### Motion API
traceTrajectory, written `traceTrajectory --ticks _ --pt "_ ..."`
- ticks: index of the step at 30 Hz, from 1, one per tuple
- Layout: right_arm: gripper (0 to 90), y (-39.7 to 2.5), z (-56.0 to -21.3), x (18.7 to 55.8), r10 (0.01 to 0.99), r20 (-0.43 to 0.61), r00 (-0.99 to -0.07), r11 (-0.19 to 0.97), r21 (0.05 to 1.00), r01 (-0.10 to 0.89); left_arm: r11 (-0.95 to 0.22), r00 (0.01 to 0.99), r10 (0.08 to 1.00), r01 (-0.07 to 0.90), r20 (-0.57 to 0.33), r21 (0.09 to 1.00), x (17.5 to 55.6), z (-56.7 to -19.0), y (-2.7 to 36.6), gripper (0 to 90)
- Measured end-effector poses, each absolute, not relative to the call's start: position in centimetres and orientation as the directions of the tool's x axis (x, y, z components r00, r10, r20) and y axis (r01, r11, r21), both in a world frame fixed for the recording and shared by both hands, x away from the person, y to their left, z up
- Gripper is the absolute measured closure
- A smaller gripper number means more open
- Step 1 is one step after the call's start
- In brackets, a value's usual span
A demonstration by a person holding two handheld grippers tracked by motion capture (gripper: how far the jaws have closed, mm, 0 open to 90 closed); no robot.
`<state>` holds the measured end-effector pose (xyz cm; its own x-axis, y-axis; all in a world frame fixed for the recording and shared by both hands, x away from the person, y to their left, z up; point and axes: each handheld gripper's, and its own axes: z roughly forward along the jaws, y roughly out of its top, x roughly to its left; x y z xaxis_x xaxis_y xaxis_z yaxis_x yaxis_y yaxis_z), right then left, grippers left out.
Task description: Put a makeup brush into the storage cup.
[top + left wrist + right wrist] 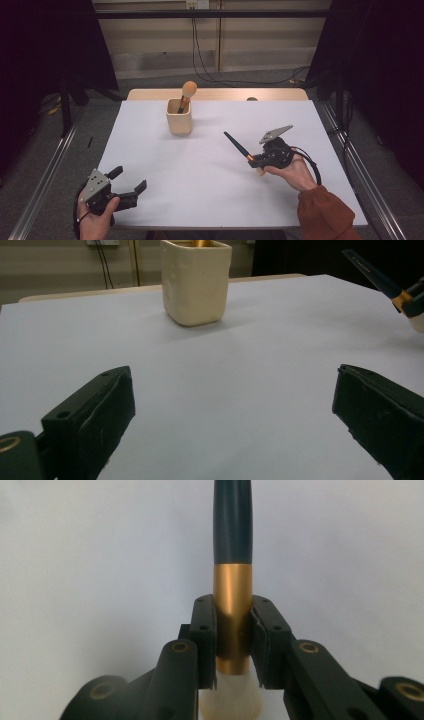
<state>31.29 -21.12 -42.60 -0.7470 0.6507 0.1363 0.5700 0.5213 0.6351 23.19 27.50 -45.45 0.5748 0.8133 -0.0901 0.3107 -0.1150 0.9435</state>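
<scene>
On my left, the left gripper rests low at the near-left corner of the table, well short of the cup and off to its left. Its jaws stand wide apart with nothing between them, and its own view looks across bare white surface straight at the cream cup.

The cup stands upright toward the far edge, and one brush with a tan head already sticks up out of it, leaning a little right.

To the right of the cup and nearer to me, the right gripper holds a second brush. In the right gripper view the jaws are clamped tight on the gold ferrule, with pale bristles below and the dark handle running away from me. From above, that handle points up-left toward the cup, lifted off the table.

I judge the carry to be in hand: brush picked, not yet delivered. Next I would swing it over the cup's mouth, tip the handle down, clear the standing brush, and release.
</scene>
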Motion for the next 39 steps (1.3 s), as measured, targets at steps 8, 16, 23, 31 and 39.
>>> traceTrajectory --ticks 8,16,23,31,39 --pt "74.7 -21.6 -43.0 30.9 0.664 0.156 -0.732 0.435 0.715 0.547 -0.114 0.575 0.813 0.313 -0.092 0.943 23.1 -45.4 27.5 3.4" --pt "74.7 -22.3 -43.3 30.8 0.688 0.172 -0.705 0.342 0.780 0.524 -0.124 0.582 0.809 0.309 -0.084 0.943 22.9 -45.3 27.3 3.4" --pt "74.7 -22.4 -43.2 30.2 0.687 0.180 -0.704 0.291 0.820 0.493 -0.120 0.595 0.799 0.301 -0.088 0.946 22.8 -45.1 26.9 3.4" --pt "74.6 -22.4 -43.0 29.6 0.653 0.219 -0.725 0.226 0.857 0.463 -0.112 0.629 0.771 0.284 -0.097 0.952 22.8 -44.7 26.2 3.2" --pt "74.7 -21.2 -42.8 29.1 0.603 0.234 -0.763 0.236 0.861 0.451 -0.146 0.679 0.730 0.266 -0.078 0.953 23.0 -44.4 24.9 3.2"
